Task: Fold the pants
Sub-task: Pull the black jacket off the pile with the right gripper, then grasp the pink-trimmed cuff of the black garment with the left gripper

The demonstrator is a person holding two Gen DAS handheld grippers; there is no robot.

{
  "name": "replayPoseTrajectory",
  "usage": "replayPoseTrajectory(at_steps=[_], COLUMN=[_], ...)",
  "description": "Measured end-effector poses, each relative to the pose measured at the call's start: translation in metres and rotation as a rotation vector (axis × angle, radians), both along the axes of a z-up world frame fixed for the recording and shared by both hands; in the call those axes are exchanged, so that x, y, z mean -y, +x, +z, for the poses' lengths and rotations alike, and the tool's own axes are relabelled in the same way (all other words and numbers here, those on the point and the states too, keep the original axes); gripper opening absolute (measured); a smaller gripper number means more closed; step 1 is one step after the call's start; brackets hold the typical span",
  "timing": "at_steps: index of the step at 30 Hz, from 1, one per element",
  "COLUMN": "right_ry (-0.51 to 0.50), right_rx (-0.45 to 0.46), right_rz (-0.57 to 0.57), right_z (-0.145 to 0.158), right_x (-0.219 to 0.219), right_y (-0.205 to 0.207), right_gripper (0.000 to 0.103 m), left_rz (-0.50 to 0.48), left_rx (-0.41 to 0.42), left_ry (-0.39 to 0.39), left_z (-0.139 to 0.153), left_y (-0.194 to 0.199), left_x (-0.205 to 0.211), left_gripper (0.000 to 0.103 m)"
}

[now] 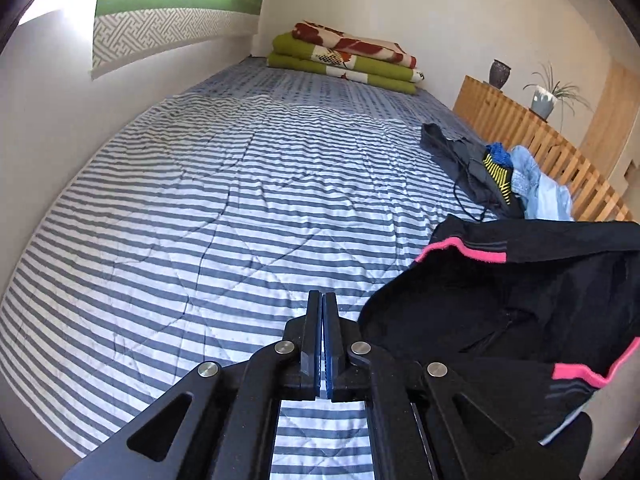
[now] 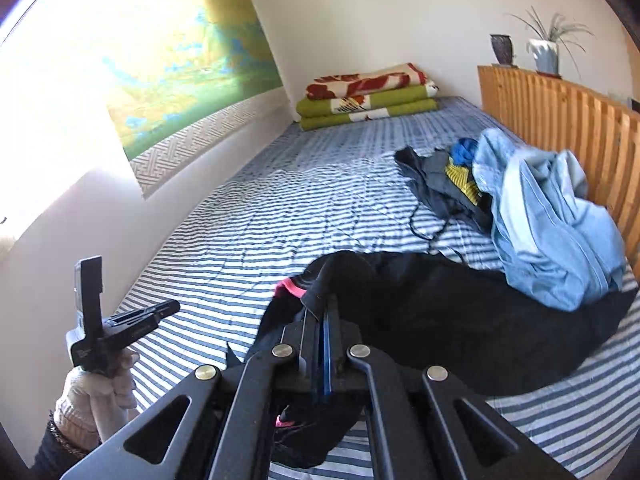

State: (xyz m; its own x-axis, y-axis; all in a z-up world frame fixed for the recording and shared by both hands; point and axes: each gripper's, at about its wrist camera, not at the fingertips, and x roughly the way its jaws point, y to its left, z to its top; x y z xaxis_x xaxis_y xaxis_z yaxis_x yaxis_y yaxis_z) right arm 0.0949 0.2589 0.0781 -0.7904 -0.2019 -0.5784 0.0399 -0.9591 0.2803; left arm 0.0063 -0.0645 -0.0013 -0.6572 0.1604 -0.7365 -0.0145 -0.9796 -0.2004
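Black pants with pink trim (image 1: 500, 300) hang bunched over the striped bed at the right of the left wrist view. My left gripper (image 1: 322, 298) is shut, its blue pads pressed together with nothing between them, just left of the pants. In the right wrist view my right gripper (image 2: 322, 302) is shut on a fold of the black pants (image 2: 440, 320), near the pink edge; cloth drapes over its fingertips and hangs below it. The left gripper (image 2: 168, 307) shows at the far left there, held by a gloved hand (image 2: 92, 392), apart from the pants.
The striped bedspread (image 1: 200, 200) stretches ahead. A pile with light blue jeans (image 2: 540, 232) and a dark grey garment (image 2: 436, 184) lies by the wooden slatted rail (image 2: 560, 112). Folded blankets (image 2: 368, 100) sit at the far end. A wall runs along the left.
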Motion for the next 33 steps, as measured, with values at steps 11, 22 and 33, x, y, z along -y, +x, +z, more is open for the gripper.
replayPoseTrajectory(at_steps=[11,22,33], right_ry=[0.151,0.137,-0.021], right_rx=[-0.079,0.118,0.31], right_rz=[0.154,-0.067,-0.193], right_z=[0.071,-0.015,-0.118], right_x=[0.072,-0.047,-0.094], right_y=[0.006,0.026,0.041], right_gripper=[0.001,0.001,0.051], left_rz=[-0.312,-0.454,-0.312], left_rx=[-0.102,0.062,0.098], left_ry=[-0.154,-0.326,-0.124], left_z=[0.008,-0.066,-0.046], left_y=[-0.016,-0.072,-0.107], left_x=[-0.085,-0.208,-0.177], left_gripper=[0.072,0.031,0.007])
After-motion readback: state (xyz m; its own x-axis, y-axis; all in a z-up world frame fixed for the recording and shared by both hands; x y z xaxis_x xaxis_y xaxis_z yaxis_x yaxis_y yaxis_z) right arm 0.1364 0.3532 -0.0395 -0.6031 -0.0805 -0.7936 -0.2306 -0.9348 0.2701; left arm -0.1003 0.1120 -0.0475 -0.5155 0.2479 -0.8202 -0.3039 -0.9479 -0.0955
